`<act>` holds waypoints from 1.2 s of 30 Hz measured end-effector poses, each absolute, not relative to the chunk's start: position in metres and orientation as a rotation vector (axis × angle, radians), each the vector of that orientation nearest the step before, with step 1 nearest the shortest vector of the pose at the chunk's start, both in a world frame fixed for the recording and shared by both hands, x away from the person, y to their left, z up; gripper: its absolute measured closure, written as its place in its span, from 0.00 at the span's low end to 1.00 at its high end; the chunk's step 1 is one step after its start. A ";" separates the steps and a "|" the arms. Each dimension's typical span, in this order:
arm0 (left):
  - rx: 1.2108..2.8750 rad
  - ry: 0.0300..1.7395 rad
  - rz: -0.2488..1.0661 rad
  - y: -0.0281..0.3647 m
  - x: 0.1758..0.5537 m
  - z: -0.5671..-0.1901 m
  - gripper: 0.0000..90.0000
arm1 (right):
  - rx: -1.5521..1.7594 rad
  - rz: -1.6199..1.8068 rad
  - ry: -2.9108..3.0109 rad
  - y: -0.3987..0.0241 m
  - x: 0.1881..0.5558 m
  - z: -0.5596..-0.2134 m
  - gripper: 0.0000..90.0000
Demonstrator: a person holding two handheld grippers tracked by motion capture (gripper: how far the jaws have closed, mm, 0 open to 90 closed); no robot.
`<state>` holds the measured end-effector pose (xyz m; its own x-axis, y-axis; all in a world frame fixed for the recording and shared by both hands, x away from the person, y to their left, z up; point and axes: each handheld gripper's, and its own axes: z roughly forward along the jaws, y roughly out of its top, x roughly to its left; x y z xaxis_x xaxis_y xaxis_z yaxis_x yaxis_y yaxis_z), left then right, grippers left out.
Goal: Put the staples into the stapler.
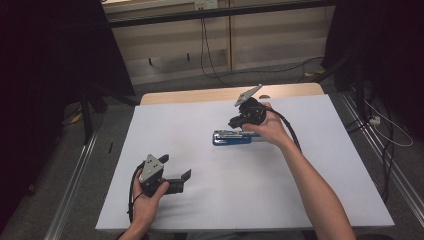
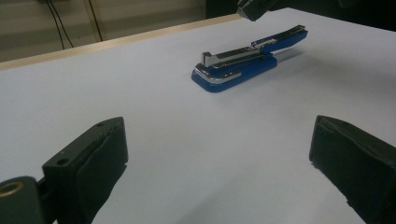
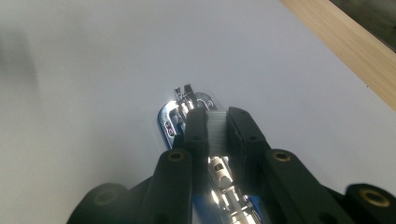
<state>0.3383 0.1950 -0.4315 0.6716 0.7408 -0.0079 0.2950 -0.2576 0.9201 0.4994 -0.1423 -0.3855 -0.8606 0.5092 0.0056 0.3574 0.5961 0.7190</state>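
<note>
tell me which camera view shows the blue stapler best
The left gripper view: the stapler lies whole and side-on on the white table, its top arm raised. The high view shows it small, partly behind the right gripper. The right gripper view shows its shiny front end past jaws nearly closed over it.

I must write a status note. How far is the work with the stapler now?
Done: the stapler lies open on the white table, its arm lifted off the blue base. In hand: the right gripper is over it, its jaws nearly shut with the metal staple rail between them; whether they pinch it I cannot tell. The left gripper waits open, apart. Left: probably finishing the handling and closing the stapler.
</note>
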 end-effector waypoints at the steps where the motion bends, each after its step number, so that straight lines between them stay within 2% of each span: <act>1: 1.838 0.822 0.532 0.195 0.338 -0.432 0.05 | 0.718 1.111 2.626 -0.142 0.500 -0.386 0.88; 36: 1.824 0.822 0.528 0.196 0.338 -0.431 0.05 | 0.609 1.148 2.670 -0.110 0.510 -0.401 0.88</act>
